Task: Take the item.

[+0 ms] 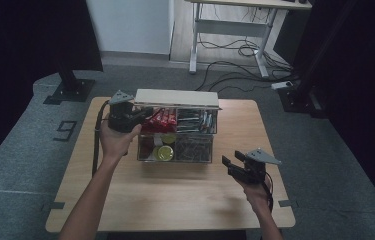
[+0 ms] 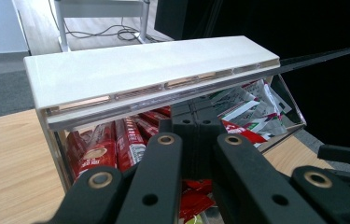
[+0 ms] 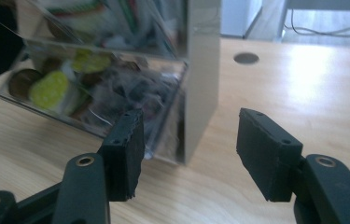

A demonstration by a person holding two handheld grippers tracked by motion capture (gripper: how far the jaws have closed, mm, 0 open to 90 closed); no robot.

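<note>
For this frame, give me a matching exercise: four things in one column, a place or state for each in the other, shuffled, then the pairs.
Things:
1. left hand-held gripper
2. right hand-held gripper
3. red packets
4. yellow round lids

Places or states:
A. lower front compartment of the clear organiser box
B. jaws apart, nothing between them, above the table right of the box
C. jaws shut, at the box's upper left corner
D. upper compartment, under the white lid

Pairs: 1-C, 2-B, 3-D, 4-A
</note>
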